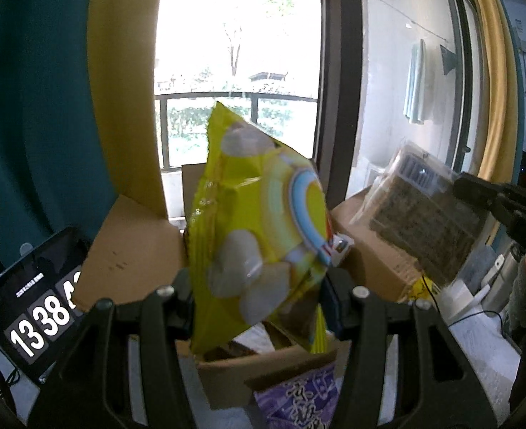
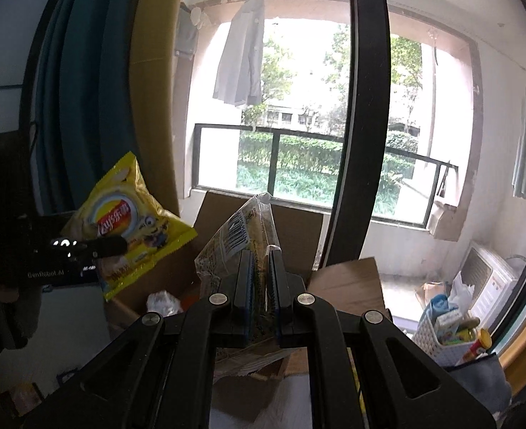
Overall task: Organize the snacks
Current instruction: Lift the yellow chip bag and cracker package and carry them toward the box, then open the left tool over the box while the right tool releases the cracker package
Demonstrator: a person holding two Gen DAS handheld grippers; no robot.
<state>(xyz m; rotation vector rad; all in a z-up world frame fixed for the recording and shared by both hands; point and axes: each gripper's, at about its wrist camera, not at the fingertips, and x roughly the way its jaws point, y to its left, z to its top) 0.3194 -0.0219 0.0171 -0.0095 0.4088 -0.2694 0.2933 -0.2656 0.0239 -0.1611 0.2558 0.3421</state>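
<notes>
Two open cardboard boxes (image 1: 134,250) sit before a tall window with a black railing, their flaps raised under both held packets. A dark screen (image 1: 30,304) showing large white digits stands at the left of the left wrist view, its last digits cut off by a box flap. A purple packet (image 1: 298,400) lies at the near box's front edge, partly hidden by the gripper frame. At the right of the right wrist view a white basket (image 2: 438,336) holds small cartons and tubes, too small to read. A pale shirt (image 2: 241,60) hangs outside on the balcony.

What lies inside the boxes is mostly covered by the packets and fingers; only crumpled wrappers show.

The left gripper (image 1: 259,286) points slightly downward and clamps the lower part of a yellow chip bag (image 1: 259,221), which stands upright above the near box. The right gripper (image 2: 261,271) also tilts a little downward, its jaws closed tight on a clear-wrapped snack pack (image 2: 241,236) held above the box. The two held snacks hang side by side, well apart.
</notes>
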